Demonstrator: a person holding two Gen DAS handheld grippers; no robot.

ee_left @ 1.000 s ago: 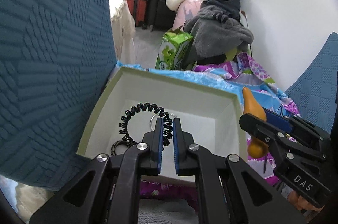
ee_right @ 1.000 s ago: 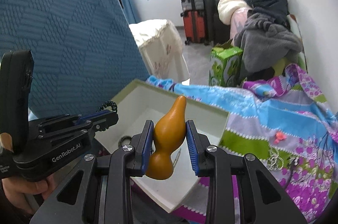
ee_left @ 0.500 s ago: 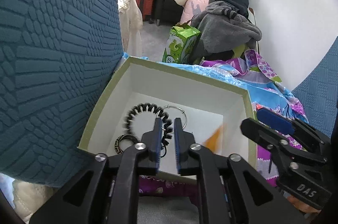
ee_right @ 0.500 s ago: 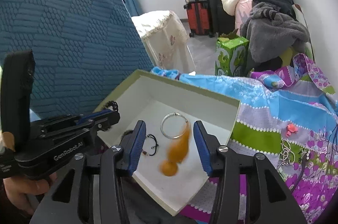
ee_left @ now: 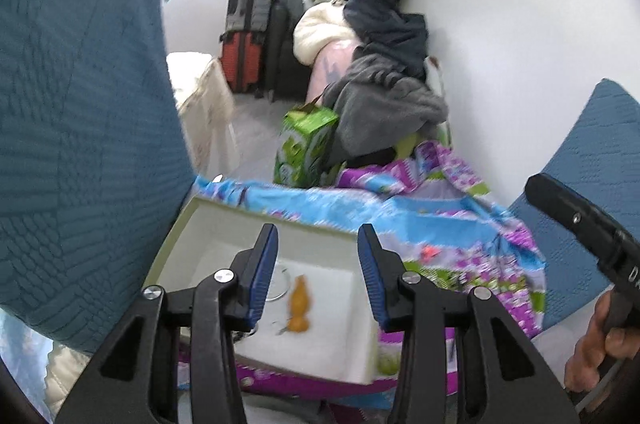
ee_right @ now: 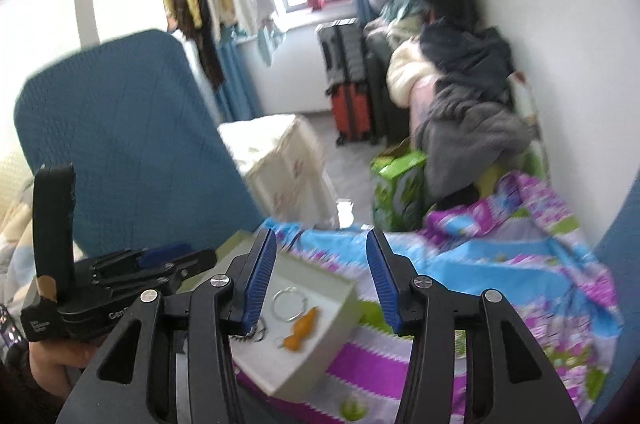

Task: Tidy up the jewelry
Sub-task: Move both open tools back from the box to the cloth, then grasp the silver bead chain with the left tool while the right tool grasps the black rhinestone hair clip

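The orange gourd pendant [ee_right: 303, 329] lies in the white box [ee_right: 340, 298] beside a silver ring [ee_right: 289, 304] — small, light, hard and probably slick. Its narrow waist looks like the surest place to pinch. The left gripper [ee_left: 318, 274], fingers just spread, and the right gripper [ee_right: 322, 278] are both released — nothing held.

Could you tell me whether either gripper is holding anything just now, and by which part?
Nothing: left gripper and right gripper are open; the orange pendant lies in the box.
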